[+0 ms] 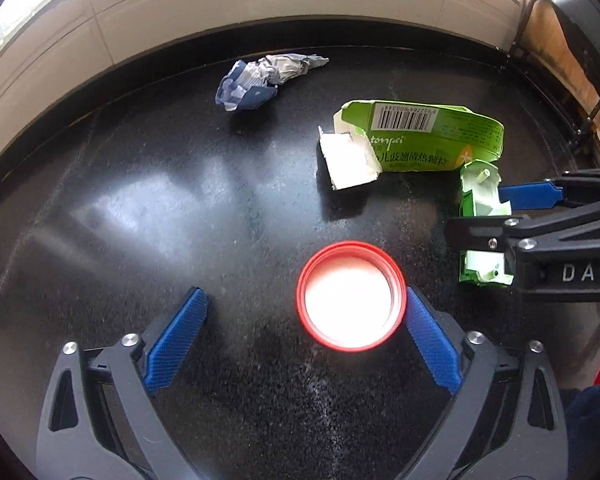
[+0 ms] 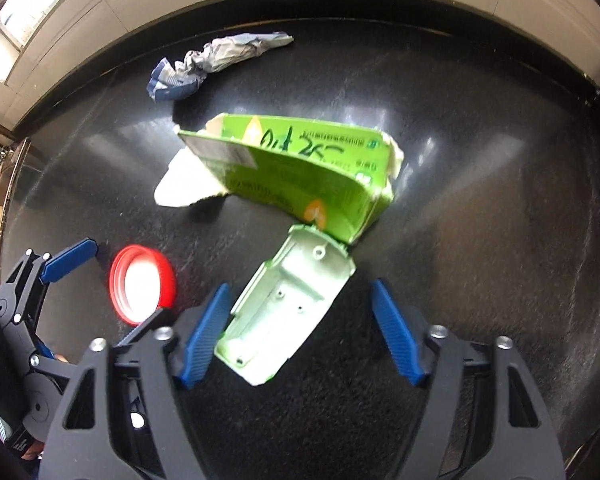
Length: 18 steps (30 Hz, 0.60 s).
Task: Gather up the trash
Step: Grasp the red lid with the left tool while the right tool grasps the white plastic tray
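Observation:
A red jar lid (image 1: 350, 296) lies open side up on the black table (image 1: 140, 200). My left gripper (image 1: 305, 296) stands open around it, the lid close to the right pad. A torn green carton (image 2: 300, 176) lies beyond. A pale green plastic piece (image 2: 288, 304) rests against it, between the jaws of my right gripper (image 2: 300, 286); the left pad is at its edge, the right pad apart. A crumpled blue and white wrapper (image 1: 260, 80) lies at the far side. The right wrist view also shows the lid (image 2: 142, 284) and the left gripper (image 2: 132, 280).
A pale wall ledge (image 1: 260, 0) runs along the table's far edge. At the far right stand a black metal frame (image 1: 540, 28) and a wooden panel (image 1: 560, 48). The right gripper (image 1: 476, 214) reaches in from the right, close to the left one.

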Tool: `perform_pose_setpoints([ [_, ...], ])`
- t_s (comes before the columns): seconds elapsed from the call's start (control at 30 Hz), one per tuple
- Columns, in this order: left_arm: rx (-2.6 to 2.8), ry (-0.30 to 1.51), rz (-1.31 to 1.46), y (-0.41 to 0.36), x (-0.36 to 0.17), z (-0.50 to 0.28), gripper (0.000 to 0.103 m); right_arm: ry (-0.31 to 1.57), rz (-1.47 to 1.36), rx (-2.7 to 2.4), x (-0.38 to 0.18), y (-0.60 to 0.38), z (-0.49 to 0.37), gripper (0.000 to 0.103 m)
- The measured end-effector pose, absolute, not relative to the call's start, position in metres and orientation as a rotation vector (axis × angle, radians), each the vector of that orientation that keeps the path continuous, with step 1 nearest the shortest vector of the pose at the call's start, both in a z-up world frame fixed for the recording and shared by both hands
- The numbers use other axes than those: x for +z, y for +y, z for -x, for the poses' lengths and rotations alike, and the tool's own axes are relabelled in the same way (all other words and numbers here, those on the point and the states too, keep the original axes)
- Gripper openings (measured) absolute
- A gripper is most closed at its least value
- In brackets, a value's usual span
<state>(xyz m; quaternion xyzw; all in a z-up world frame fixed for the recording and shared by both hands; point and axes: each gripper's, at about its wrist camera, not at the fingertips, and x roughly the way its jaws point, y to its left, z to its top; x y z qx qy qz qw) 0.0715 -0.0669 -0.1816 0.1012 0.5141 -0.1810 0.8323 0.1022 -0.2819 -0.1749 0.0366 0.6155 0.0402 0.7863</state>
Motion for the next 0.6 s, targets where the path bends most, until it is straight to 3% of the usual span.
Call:
perform_pose_setpoints([
  [0.07, -0.393, 1.085, -0.237, -0.071, -0.178, -0.07, 0.073, 1.334, -0.056, 0.112, -0.174, -0.279, -0.101, 0.042],
  [0.17, -0.403, 1.088, -0.256, -0.07, -0.172, -0.064, 0.049, 1.332, -0.037, 0.132, -0.169, -0.276, -0.095, 0.041],
  [0.6, -0.301, 1.06, -0.203, -0.046, -0.135, -0.025, 0.048, 1.232, -0.018, 0.201, -0.127, -0.273, -0.06, 0.041],
])
